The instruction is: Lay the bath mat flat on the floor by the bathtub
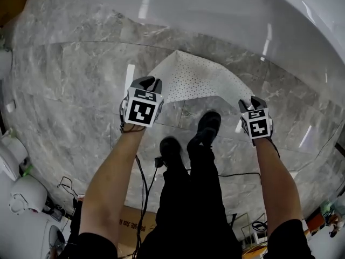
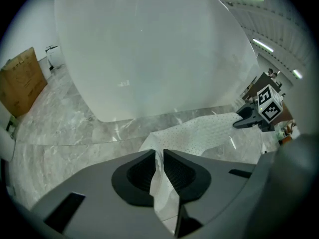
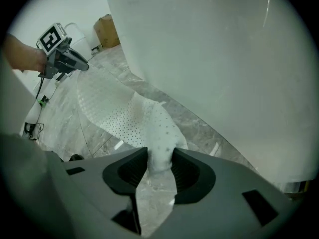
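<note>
The white dotted bath mat (image 1: 194,80) hangs between my two grippers just over the grey marble floor, beside the white bathtub (image 1: 242,9). My left gripper (image 1: 147,82) pinches the mat's left corner; in the left gripper view its jaws (image 2: 159,156) stand at a narrow slit with the mat's (image 2: 199,131) edge clamped in it. My right gripper (image 1: 257,100) is at the right corner. In the right gripper view its jaws (image 3: 159,158) stand apart, with a bunched fold of the mat (image 3: 119,113) lying loose between the pads. Both grippers point steeply down.
The person's black shoes (image 1: 207,125) stand just behind the mat. Black cables (image 1: 144,182) trail across the floor behind the feet. White fixtures (image 1: 12,155) stand at the left edge. A cardboard box (image 2: 20,81) leans at the far left of the tub (image 2: 149,49).
</note>
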`<action>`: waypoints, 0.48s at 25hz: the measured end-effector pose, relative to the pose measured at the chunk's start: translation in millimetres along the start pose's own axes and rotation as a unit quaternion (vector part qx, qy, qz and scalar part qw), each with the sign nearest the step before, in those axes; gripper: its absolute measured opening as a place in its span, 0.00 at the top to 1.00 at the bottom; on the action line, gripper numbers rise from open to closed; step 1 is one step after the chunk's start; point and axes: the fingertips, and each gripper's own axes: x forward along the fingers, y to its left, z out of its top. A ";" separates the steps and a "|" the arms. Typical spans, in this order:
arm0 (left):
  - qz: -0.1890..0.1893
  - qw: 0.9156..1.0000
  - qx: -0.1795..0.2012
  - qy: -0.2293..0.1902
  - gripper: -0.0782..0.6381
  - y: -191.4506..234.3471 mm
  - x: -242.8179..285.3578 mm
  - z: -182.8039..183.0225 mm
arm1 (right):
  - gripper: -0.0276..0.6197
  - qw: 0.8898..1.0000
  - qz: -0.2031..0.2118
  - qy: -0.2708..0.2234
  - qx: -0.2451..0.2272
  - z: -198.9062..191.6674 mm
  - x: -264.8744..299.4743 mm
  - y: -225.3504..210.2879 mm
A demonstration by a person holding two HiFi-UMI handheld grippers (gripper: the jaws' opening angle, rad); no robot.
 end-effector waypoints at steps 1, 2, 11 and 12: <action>0.009 1.000 0.011 0.003 0.79 2.9 -1.2 -5.0 | 0.70 1.000 -0.004 0.006 0.004 -7.3 -0.1 0.7; 0.018 1.000 0.024 0.003 0.74 5.3 -2.8 -9.4 | 0.66 1.000 -0.007 0.009 0.011 -13.1 -0.7 0.7; 0.018 0.998 0.061 0.017 0.66 3.2 -17.3 -34.5 | 0.66 0.999 0.025 0.020 0.013 -35.1 -0.2 48.3; 0.015 0.998 0.066 0.017 0.66 0.2 -18.7 -37.1 | 0.67 0.999 0.033 0.020 0.006 -35.3 0.1 59.5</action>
